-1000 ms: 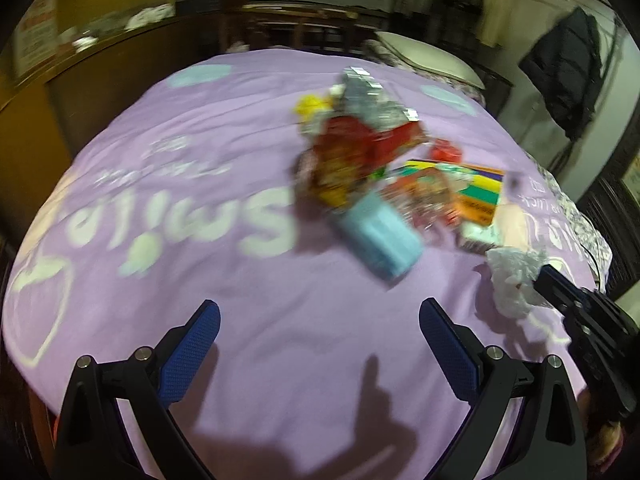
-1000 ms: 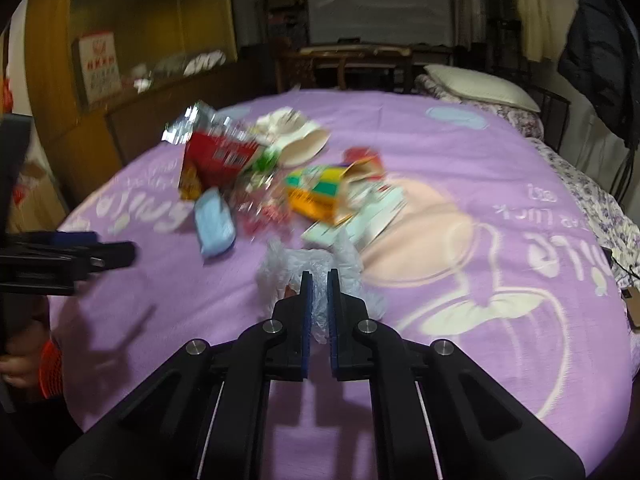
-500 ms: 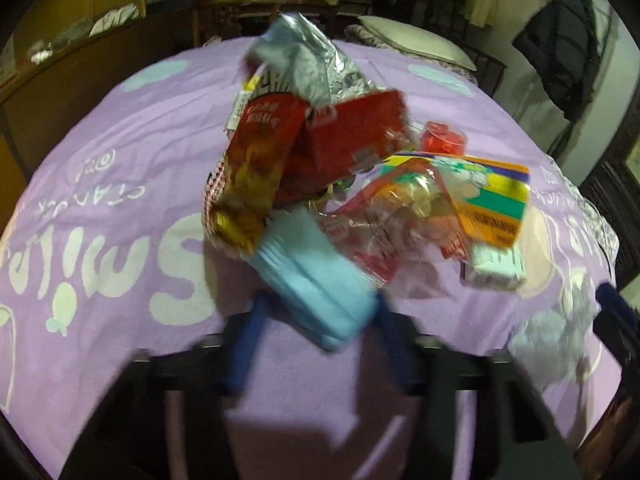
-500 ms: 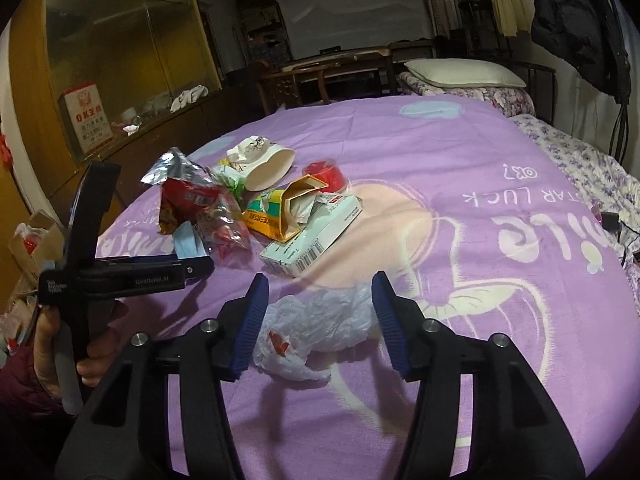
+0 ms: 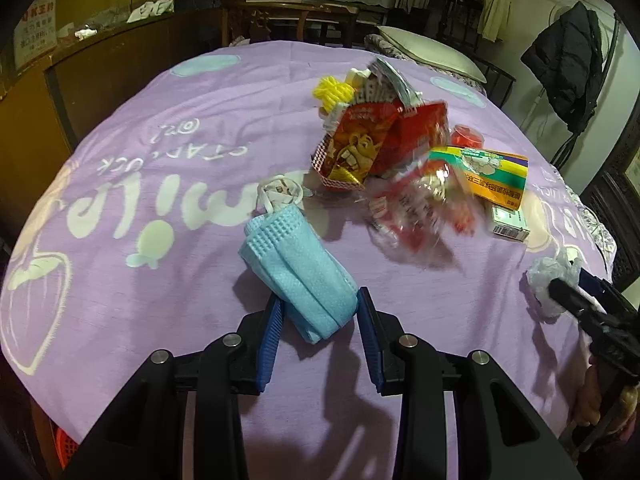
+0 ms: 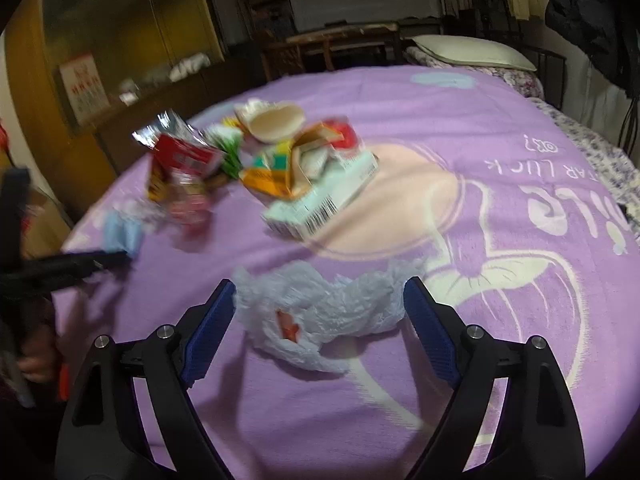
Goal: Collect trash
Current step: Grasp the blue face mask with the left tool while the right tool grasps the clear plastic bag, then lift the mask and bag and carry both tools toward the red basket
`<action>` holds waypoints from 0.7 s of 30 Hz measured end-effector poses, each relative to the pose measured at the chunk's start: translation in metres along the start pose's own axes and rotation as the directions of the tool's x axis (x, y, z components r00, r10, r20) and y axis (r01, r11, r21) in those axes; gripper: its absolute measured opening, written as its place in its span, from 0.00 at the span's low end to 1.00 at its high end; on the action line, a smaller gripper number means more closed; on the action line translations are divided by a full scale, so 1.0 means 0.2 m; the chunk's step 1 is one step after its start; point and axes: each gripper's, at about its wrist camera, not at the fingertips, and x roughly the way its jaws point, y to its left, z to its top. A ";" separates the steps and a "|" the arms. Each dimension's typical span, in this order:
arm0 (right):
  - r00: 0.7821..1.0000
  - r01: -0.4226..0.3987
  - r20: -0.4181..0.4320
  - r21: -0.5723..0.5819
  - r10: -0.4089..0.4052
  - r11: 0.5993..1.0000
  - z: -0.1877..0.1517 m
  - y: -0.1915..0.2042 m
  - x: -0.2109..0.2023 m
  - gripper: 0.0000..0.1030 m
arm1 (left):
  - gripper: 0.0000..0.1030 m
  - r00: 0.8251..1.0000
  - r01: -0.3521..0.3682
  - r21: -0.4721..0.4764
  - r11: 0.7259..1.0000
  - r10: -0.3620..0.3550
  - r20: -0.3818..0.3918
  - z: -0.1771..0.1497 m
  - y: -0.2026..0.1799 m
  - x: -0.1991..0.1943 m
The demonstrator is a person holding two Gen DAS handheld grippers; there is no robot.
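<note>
Trash: a loose pile on the purple blanket (image 5: 168, 280) — blue mask (image 5: 298, 276) nearest, red snack bag (image 5: 360, 148), clear wrapper (image 5: 416, 208), orange box (image 5: 492, 176), and a crumpled plastic bag (image 6: 320, 312) apart from the rest on the right.
Mask: lies on the blanket with its near end between the left gripper (image 5: 320, 336) fingers; its ear loops (image 5: 280, 196) trail toward the pile.
Left gripper: narrowed onto the folded mask, both pads touching its sides; the grip takes only the near end.
Mask risk: the soft folds could slide out of so shallow a hold when lifted, or a loop could snag the snack bag and drag it along.
Plastic bag: sits flat between the right gripper (image 6: 320, 320) fingers, touching neither pad clearly.
Right gripper: jaws opening wide, nothing held; the bag lies between them.
Bag risk: thin film may crumple aside or slip as the pads close, and pads pressed low could pinch the blanket too.
Blanket risk: soft cloth can bunch up under either gripper and shift the pile.
Pile risk: the right view is blurred, so the light wrappers' exact places are hard to judge; a passing gripper could scatter them.
</note>
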 end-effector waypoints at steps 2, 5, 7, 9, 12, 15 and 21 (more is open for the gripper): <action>1.000 0.019 -0.010 -0.022 -0.019 1.000 -0.02 0.02 0.02 0.77 | 0.36 1.000 0.001 0.005 1.000 -0.001 0.002 0.00 0.00 -0.01; 1.000 0.004 -0.016 -0.038 -0.004 0.999 -0.02 0.03 0.03 0.40 | 0.36 1.000 0.006 0.014 1.000 -0.007 0.010 0.00 -0.02 -0.04; 0.999 -0.032 -0.010 -0.024 0.032 0.999 -0.02 0.02 0.01 0.24 | 0.36 1.000 0.007 0.017 1.000 -0.007 0.019 0.00 -0.02 -0.06; 0.998 -0.055 0.015 -0.016 0.055 0.998 -0.01 0.02 -0.03 0.22 | 0.36 0.999 0.013 0.016 1.000 -0.014 0.029 0.00 -0.04 -0.09; 0.994 -0.082 0.064 -0.025 0.083 0.996 0.02 0.04 -0.11 0.21 | 0.35 0.999 0.021 0.009 1.000 -0.022 0.046 0.01 -0.03 -0.15; 0.990 -0.091 0.102 -0.040 0.095 0.995 0.05 0.08 -0.19 0.21 | 0.35 0.998 0.018 0.002 1.000 -0.018 0.064 0.02 0.00 -0.22; 0.977 -0.132 0.158 -0.070 0.141 0.989 0.11 0.15 -0.34 0.21 | 0.35 0.994 -0.024 -0.004 1.000 0.024 0.106 0.00 0.08 -0.41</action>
